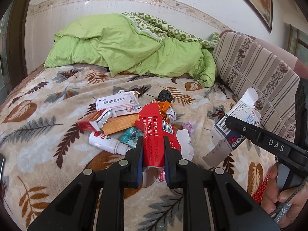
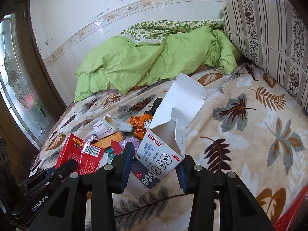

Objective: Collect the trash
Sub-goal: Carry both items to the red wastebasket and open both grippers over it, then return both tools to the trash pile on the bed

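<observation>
My left gripper (image 1: 153, 144) is shut on a torn red medicine carton (image 1: 156, 134), held above the trash pile on the bed; the carton also shows in the right wrist view (image 2: 80, 155). My right gripper (image 2: 155, 160) is shut on an open white and dark blue medicine box (image 2: 162, 154), lifted off the blanket; the box also shows in the left wrist view (image 1: 233, 127). The pile holds a white pill box (image 1: 117, 105), an orange box (image 1: 119, 124), a white spray bottle (image 1: 107, 142), a teal packet (image 1: 130, 135), orange wrappers (image 2: 139, 122) and crumpled paper (image 1: 185, 144).
A leaf-patterned blanket (image 1: 48, 115) covers the bed. A green quilt (image 1: 125, 46) lies against the wall. A striped cushion (image 1: 256, 67) stands at the right. A red mesh basket (image 2: 292, 215) sits at the near right edge. A glass door (image 2: 13, 77) is at left.
</observation>
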A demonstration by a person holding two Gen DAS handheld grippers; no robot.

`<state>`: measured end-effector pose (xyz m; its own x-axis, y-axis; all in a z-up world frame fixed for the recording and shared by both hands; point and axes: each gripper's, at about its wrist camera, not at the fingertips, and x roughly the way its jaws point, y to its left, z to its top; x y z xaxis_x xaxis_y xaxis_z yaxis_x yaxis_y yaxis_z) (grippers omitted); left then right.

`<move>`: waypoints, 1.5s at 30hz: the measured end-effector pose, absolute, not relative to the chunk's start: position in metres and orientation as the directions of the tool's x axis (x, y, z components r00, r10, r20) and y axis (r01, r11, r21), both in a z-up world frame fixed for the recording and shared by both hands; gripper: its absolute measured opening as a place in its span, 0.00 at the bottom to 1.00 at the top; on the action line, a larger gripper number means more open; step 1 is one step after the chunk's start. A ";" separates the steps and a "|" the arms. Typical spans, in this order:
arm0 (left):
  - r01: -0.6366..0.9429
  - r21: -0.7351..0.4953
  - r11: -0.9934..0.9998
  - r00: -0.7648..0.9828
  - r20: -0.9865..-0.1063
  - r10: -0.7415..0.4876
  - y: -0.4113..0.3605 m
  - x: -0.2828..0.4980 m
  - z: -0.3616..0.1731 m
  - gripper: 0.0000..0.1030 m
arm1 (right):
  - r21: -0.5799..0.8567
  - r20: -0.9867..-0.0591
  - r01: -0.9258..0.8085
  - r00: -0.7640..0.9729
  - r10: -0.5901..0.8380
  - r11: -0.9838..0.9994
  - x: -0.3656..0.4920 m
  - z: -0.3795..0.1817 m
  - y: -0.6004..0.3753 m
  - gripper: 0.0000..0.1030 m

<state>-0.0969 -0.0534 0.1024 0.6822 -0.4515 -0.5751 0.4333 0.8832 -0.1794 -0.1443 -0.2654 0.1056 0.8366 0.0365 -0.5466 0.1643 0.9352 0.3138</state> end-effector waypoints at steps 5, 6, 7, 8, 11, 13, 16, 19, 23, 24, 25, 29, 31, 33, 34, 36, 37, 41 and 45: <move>0.447 -0.183 0.876 0.680 -0.566 -0.466 -0.057 -0.105 0.113 0.16 | 0.320 -0.525 0.173 0.851 0.022 0.932 -0.158 0.117 -0.270 0.42; 0.454 -0.182 0.872 0.681 -0.560 -0.472 -0.058 -0.108 0.117 0.16 | 0.324 -0.521 0.174 0.854 0.022 0.930 -0.161 0.120 -0.271 0.42; 0.460 -0.181 0.869 0.683 -0.554 -0.476 -0.059 -0.111 0.121 0.16 | 0.331 -0.511 0.174 0.860 0.021 0.928 -0.167 0.124 -0.274 0.42; 0.470 -0.179 0.864 0.683 -0.547 -0.485 -0.061 -0.114 0.125 0.16 | 0.333 -0.502 0.174 0.865 0.018 0.927 -0.172 0.128 -0.275 0.42; 0.508 -0.169 0.845 0.679 -0.526 -0.513 -0.070 -0.126 0.134 0.16 | 0.356 -0.475 0.172 0.880 0.019 0.919 -0.193 0.139 -0.283 0.42; 0.542 -0.177 0.822 0.658 -0.520 -0.546 -0.077 -0.134 0.139 0.16 | 0.368 -0.461 0.170 0.887 0.021 0.914 -0.212 0.144 -0.289 0.42; 0.593 -0.190 0.783 0.623 -0.508 -0.595 -0.094 -0.148 0.145 0.16 | 0.371 -0.444 0.181 0.896 0.002 0.911 -0.250 0.155 -0.307 0.42; 0.656 -0.227 0.720 0.556 -0.499 -0.664 -0.120 -0.164 0.151 0.16 | 0.369 -0.435 0.235 0.899 -0.056 0.899 -0.292 0.164 -0.335 0.42; 0.754 -0.239 0.611 0.446 -0.497 -0.744 -0.171 -0.191 0.159 0.16 | 0.351 -0.442 0.351 0.880 -0.177 0.868 -0.349 0.170 -0.376 0.42; 0.778 -0.234 0.583 0.420 -0.497 -0.759 -0.184 -0.200 0.160 0.16 | 0.342 -0.446 0.378 0.871 -0.206 0.861 -0.359 0.170 -0.382 0.42; 0.802 -0.233 0.549 0.385 -0.501 -0.775 -0.200 -0.209 0.161 0.16 | 0.333 -0.455 0.418 0.856 -0.244 0.845 -0.375 0.168 -0.394 0.42; 0.872 -0.220 0.437 0.262 -0.543 -0.798 -0.258 -0.245 0.157 0.16 | 0.335 -0.493 0.531 0.803 -0.335 0.778 -0.413 0.157 -0.429 0.42; 0.892 -0.224 0.392 0.210 -0.562 -0.800 -0.279 -0.258 0.153 0.17 | 0.341 -0.511 0.570 0.780 -0.361 0.748 -0.427 0.151 -0.444 0.42; 0.910 -0.227 0.345 0.152 -0.593 -0.791 -0.306 -0.273 0.146 0.17 | 0.343 -0.527 0.598 0.761 -0.379 0.724 -0.437 0.146 -0.455 0.42; 0.917 -0.226 0.328 0.130 -0.608 -0.783 -0.319 -0.279 0.142 0.17 | 0.338 -0.538 0.613 0.748 -0.388 0.714 -0.440 0.143 -0.461 0.43; 0.923 -0.220 0.315 0.112 -0.629 -0.769 -0.332 -0.288 0.137 0.18 | 0.334 -0.546 0.634 0.733 -0.405 0.698 -0.448 0.139 -0.468 0.47; 0.925 -0.214 0.314 0.109 -0.642 -0.759 -0.338 -0.292 0.134 0.25 | 0.331 -0.551 0.647 0.723 -0.416 0.686 -0.449 0.137 -0.471 0.50; 0.922 -0.216 0.320 0.109 -0.650 -0.752 -0.349 -0.298 0.131 0.47 | 0.325 -0.565 0.668 0.705 -0.429 0.670 -0.458 0.132 -0.481 0.56; 0.918 -0.199 0.342 0.140 -0.645 -0.751 -0.338 -0.297 0.135 0.48 | 0.333 -0.560 0.659 0.714 -0.421 0.675 -0.461 0.131 -0.482 0.58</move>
<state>-0.2966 -0.3384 0.1351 0.1397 -0.7514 -0.6449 0.9184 0.3418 -0.1992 -0.4613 -0.4820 0.1310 0.7137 -0.4211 -0.5598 0.6589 0.6746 0.3326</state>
